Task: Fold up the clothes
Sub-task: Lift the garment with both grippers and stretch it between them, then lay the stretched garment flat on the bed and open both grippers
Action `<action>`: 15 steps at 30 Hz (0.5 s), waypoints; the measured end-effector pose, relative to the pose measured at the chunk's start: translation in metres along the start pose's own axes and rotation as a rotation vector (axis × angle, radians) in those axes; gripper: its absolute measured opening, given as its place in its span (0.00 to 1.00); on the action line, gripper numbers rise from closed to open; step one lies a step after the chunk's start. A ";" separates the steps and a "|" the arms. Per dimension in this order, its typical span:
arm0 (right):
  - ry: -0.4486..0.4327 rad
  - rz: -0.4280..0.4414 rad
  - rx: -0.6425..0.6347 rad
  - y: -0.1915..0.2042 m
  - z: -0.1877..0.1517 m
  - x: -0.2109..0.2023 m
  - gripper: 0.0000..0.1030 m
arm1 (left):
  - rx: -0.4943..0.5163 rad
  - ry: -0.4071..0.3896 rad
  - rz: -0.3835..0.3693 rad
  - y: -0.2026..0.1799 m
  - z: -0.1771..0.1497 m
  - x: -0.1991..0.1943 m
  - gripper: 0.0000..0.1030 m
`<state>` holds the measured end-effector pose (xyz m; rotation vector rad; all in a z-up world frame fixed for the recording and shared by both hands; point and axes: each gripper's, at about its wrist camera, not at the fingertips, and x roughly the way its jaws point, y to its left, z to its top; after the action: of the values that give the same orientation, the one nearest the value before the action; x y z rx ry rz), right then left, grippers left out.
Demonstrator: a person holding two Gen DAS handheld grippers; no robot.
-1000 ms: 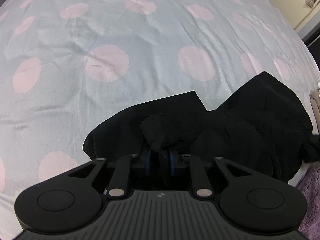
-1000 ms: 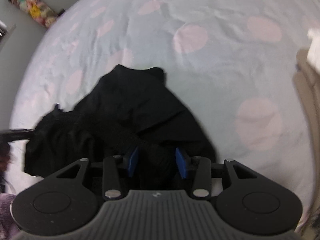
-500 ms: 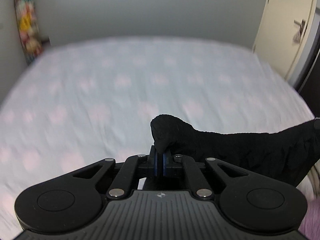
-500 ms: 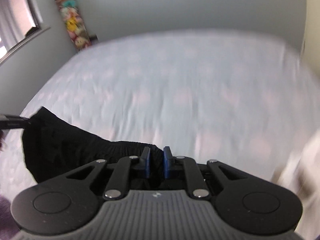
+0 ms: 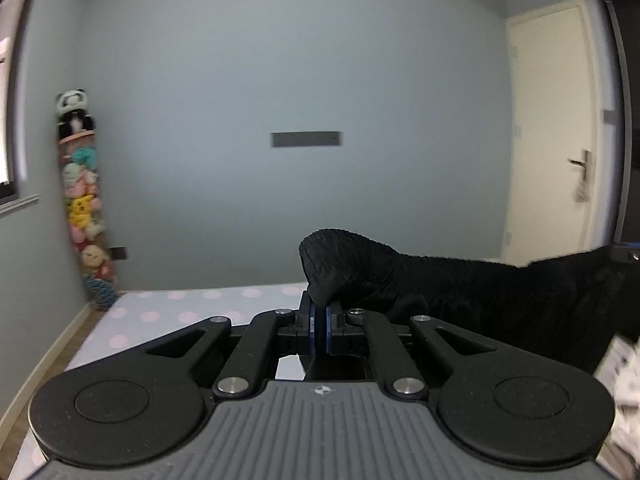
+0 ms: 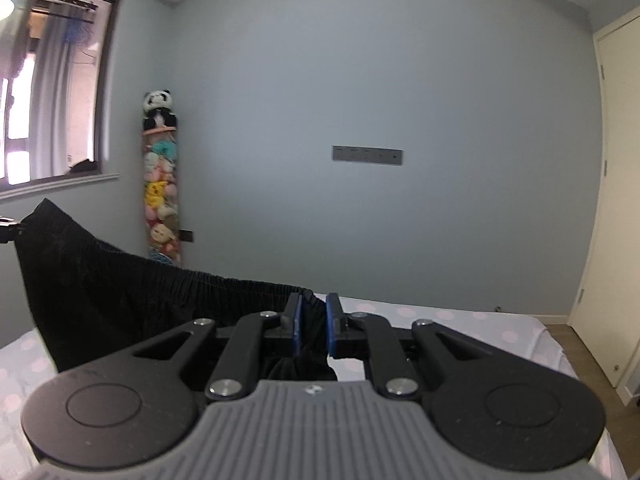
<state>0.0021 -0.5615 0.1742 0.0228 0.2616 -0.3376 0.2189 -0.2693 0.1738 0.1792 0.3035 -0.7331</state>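
Left gripper (image 5: 320,320) clamped tight on one end of the black garment (image 5: 480,288); right gripper (image 6: 313,322) pinching its gathered waistband at the other end; cloth hangs stretched between them above the spotted bed (image 6: 460,320).

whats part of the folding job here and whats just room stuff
Job:
black garment, stretched between both grippers
left gripper, shut on it
right gripper, shut on it
polka-dot bed

Just there:
plush toy column
window
door
wall panel
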 end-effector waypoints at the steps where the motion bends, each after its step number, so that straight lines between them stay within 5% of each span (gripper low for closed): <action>1: 0.011 0.014 -0.002 -0.001 -0.007 -0.003 0.13 | 0.026 0.018 -0.013 -0.001 -0.013 -0.001 0.03; 10: 0.323 0.143 -0.059 0.010 -0.157 0.034 0.13 | 0.098 0.436 -0.049 -0.022 -0.182 0.060 0.03; 15: 0.503 0.171 -0.054 0.024 -0.232 0.049 0.13 | 0.168 0.624 -0.118 -0.034 -0.242 0.074 0.03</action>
<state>-0.0033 -0.5397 -0.0633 0.0769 0.7620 -0.1496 0.1968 -0.2767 -0.0804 0.5565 0.8523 -0.8076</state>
